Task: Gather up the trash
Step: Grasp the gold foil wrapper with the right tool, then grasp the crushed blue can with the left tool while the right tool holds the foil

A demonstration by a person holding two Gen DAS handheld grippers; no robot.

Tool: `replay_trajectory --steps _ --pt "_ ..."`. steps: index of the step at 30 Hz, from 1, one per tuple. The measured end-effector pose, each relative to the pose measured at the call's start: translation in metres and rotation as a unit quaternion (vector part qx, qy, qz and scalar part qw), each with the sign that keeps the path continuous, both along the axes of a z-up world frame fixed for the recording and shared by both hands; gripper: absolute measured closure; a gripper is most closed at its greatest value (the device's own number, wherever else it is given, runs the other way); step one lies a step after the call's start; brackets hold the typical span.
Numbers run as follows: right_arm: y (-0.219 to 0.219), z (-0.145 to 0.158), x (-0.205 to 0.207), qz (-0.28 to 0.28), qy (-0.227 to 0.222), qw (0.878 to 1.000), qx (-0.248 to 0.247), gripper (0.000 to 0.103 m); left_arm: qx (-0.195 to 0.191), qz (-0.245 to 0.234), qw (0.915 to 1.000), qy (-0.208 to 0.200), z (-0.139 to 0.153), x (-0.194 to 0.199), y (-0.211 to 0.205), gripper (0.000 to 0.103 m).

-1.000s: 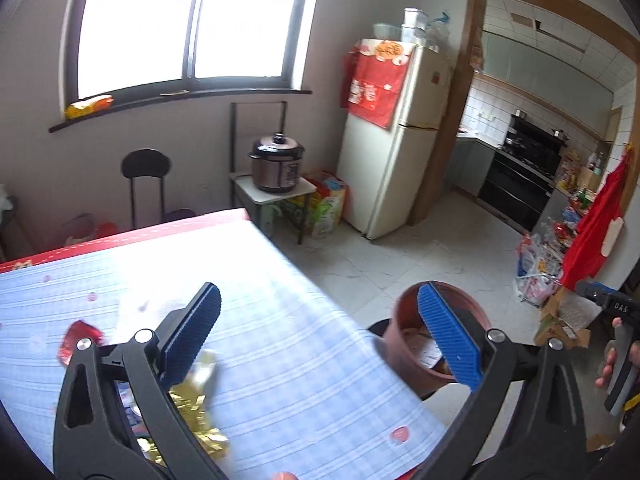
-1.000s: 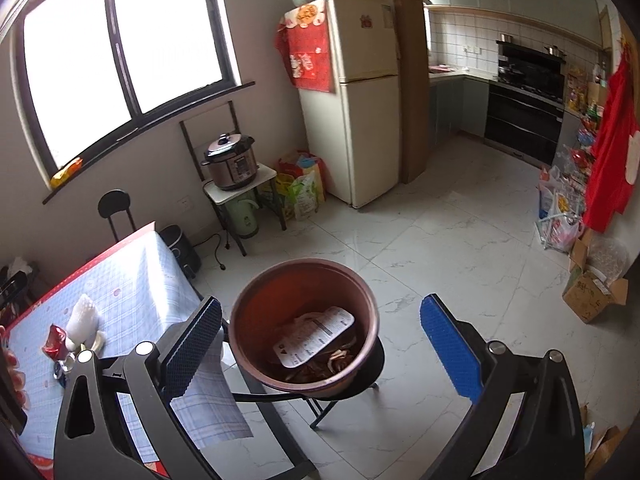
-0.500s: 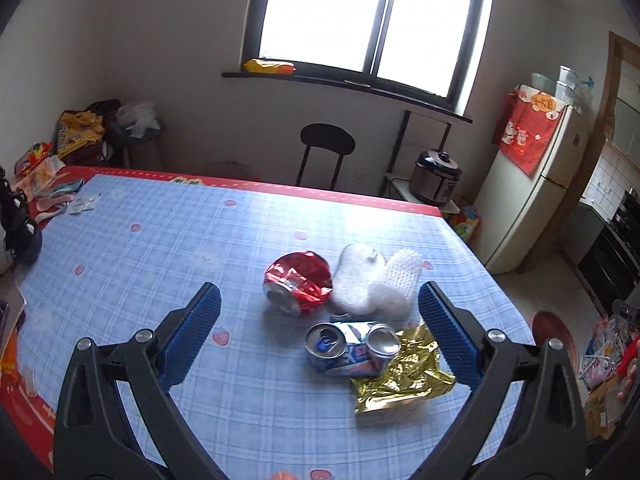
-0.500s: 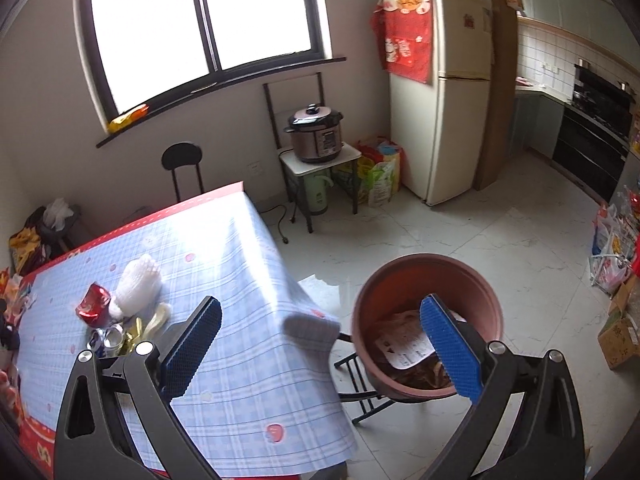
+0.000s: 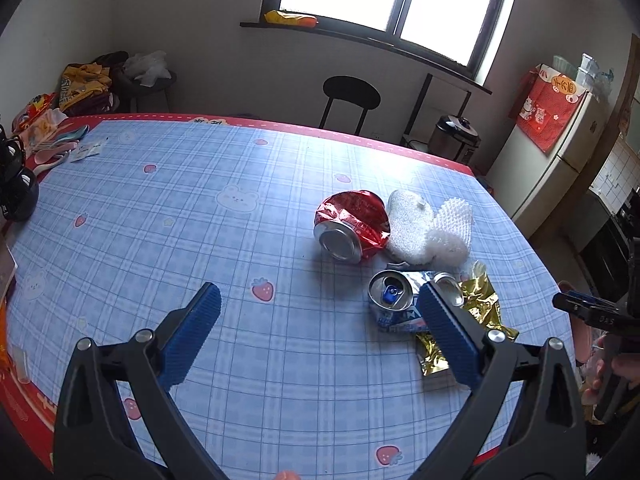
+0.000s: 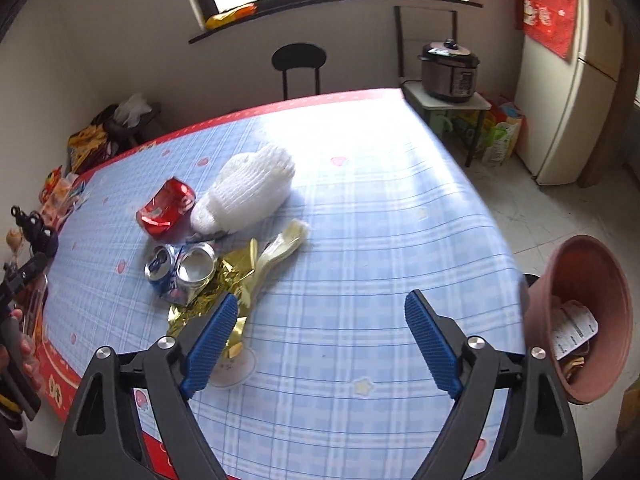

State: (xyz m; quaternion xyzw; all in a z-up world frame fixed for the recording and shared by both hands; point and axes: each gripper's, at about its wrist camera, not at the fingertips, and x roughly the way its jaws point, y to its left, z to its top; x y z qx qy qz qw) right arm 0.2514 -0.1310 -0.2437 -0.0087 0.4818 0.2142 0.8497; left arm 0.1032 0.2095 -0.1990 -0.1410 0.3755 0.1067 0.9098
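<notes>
A crushed red can (image 5: pixel 352 226) (image 6: pixel 166 208), white foam netting (image 5: pixel 424 228) (image 6: pixel 248 190), a crushed blue-and-silver can (image 5: pixel 394 298) (image 6: pixel 182 270) and a gold foil wrapper (image 5: pixel 460 328) (image 6: pixel 218 292) lie together on the blue checked tablecloth (image 5: pixel 200 200) (image 6: pixel 380 220). My left gripper (image 5: pixel 318 334) is open and empty, above the table, its right finger over the gold wrapper. My right gripper (image 6: pixel 320 344) is open and empty, to the right of the pile. A brown pot (image 6: pixel 584 316) holding paper trash stands off the table's right edge.
A black chair (image 5: pixel 350 96) stands behind the table. A rice cooker (image 6: pixel 448 68) sits on a small stand beside a white fridge (image 6: pixel 572 80). Bags and clutter (image 5: pixel 80 84) lie at the far left. A dark object (image 5: pixel 16 196) sits at the table's left edge.
Both grippers have swung left from the brown pot toward the table and the trash pile. Both stay open and empty. The pile now lies closer in both views.
</notes>
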Motion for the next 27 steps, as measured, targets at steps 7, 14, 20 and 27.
replay_trajectory --steps 7,14,20,27 --pt "0.063 -0.048 0.014 0.031 0.056 0.998 -0.005 0.034 -0.021 -0.034 0.9989 0.024 -0.019 0.012 0.01 0.006" --pt "0.092 -0.075 0.013 0.042 0.095 0.994 -0.019 0.048 -0.045 -0.052 0.9969 0.039 -0.034 0.02 0.018 0.007" --pt "0.085 -0.065 0.004 0.031 0.089 0.996 0.009 0.065 -0.061 -0.071 0.9943 0.051 -0.044 0.023 0.016 0.01" --pt "0.053 -0.027 -0.009 0.015 0.032 0.999 0.018 0.078 -0.074 -0.112 0.9891 0.062 -0.056 0.037 -0.004 0.016"
